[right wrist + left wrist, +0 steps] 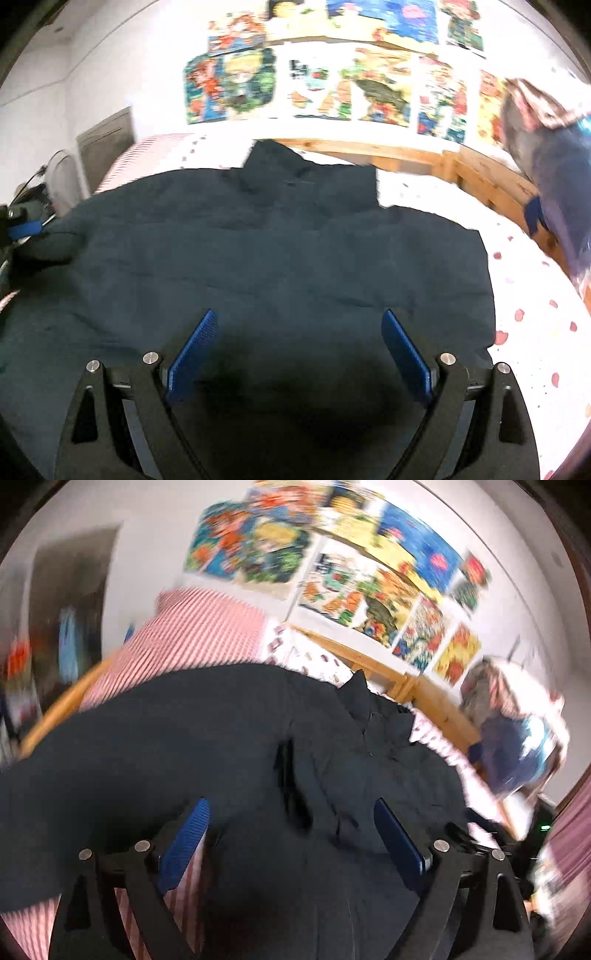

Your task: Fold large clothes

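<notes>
A large dark navy jacket [280,243] lies spread on a bed, collar toward the far wall. It also fills the left wrist view [221,731]. My right gripper [299,321] is open, its blue pads [192,354] hovering over the jacket's near part. My left gripper [291,812] is open over the jacket's left side, with nothing between the pads [395,842]. The left gripper also shows at the left edge of the right wrist view [22,229], beside the jacket's sleeve end.
The bed has a white sheet with red dots [535,317] and a wooden frame [461,166]. A red-and-white striped pillow [192,638] lies at the left. A heap of clothes [554,155] sits at the right. Colourful posters [332,85] cover the wall.
</notes>
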Demonstrator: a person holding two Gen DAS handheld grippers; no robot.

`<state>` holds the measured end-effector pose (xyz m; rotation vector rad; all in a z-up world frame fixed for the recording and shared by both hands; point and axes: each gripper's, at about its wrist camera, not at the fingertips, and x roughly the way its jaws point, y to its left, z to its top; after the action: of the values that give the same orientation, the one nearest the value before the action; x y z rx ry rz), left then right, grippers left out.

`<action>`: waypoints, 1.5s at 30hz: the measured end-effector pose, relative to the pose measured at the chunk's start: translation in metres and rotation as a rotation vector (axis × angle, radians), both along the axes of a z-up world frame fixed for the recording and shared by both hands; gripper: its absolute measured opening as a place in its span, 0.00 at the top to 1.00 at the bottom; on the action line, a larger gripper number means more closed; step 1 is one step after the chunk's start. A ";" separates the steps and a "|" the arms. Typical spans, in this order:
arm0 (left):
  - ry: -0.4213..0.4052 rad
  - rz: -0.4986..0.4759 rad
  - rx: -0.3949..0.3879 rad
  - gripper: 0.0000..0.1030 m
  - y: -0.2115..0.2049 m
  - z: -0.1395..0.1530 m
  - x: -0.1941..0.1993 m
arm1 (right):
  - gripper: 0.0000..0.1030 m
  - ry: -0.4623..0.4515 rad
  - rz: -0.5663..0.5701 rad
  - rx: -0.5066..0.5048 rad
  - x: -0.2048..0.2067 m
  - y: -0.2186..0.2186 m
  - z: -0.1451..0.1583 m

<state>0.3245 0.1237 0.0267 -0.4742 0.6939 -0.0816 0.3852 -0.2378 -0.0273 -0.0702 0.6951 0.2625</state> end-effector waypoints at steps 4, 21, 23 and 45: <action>0.047 0.066 -0.112 0.10 0.035 -0.013 -0.051 | 0.15 0.023 0.108 0.019 -0.015 0.040 0.024; -0.071 0.553 -0.350 0.01 0.142 -0.094 -0.110 | 0.15 0.152 0.026 0.011 0.039 0.158 -0.016; -0.076 0.549 -0.317 0.01 0.143 -0.097 -0.102 | 0.15 0.178 0.034 0.010 0.048 0.164 -0.030; -0.382 0.454 0.265 0.92 0.056 0.039 -0.090 | 0.11 0.215 -0.019 0.191 -0.013 0.111 -0.024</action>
<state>0.2345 0.1799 0.0654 -0.3374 0.2054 0.3372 0.3720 -0.1266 -0.0517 0.1490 0.8802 0.3199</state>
